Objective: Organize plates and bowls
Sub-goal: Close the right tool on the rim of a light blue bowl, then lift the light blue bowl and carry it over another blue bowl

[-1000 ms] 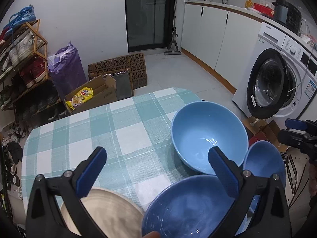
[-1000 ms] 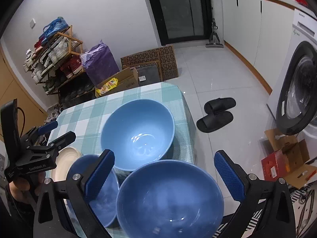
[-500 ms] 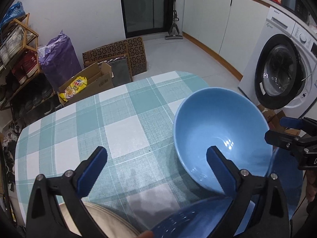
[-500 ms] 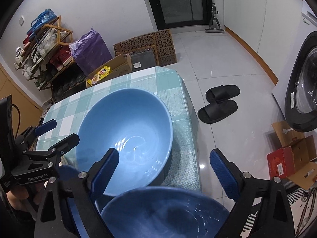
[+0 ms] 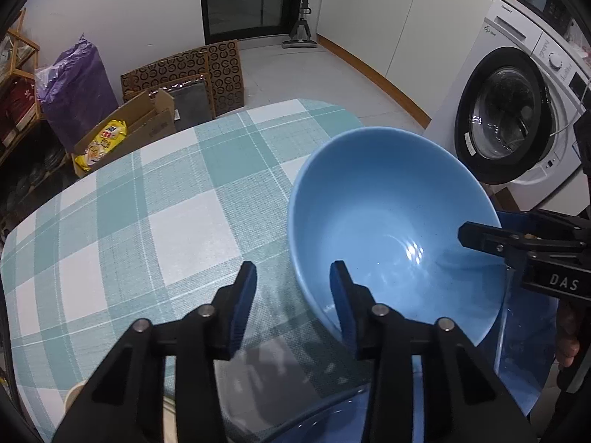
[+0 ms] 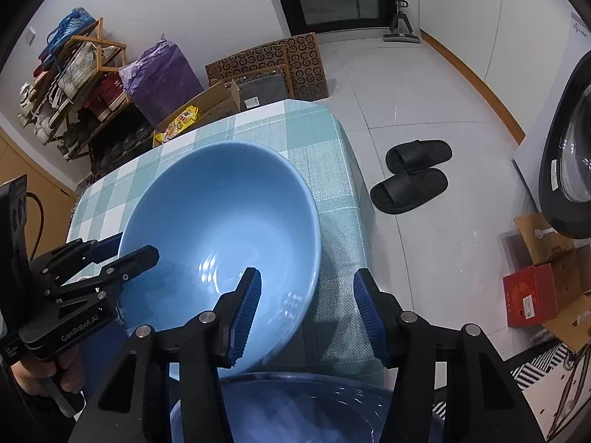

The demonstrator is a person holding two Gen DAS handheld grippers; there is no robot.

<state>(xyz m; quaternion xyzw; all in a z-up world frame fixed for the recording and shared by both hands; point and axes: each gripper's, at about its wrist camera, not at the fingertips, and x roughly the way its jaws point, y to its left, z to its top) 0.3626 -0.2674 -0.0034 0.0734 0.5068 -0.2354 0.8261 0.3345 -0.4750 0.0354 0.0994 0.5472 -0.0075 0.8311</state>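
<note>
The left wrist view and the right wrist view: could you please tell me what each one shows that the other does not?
Only the left wrist view shows the kitchen cabinets and a beige plate at the table's near edge. Only the right wrist view shows the black slippers, the shoe rack and the red box. Both show the light blue bowl, the checked tablecloth, the purple bag, the washing machine and a darker blue bowl nearest the camera.

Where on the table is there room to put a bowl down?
The checked tablecloth is bare left of the light blue bowl, out to the far edge. Near the grippers it is crowded: darker blue bowls and a cream plate sit close together.
</note>
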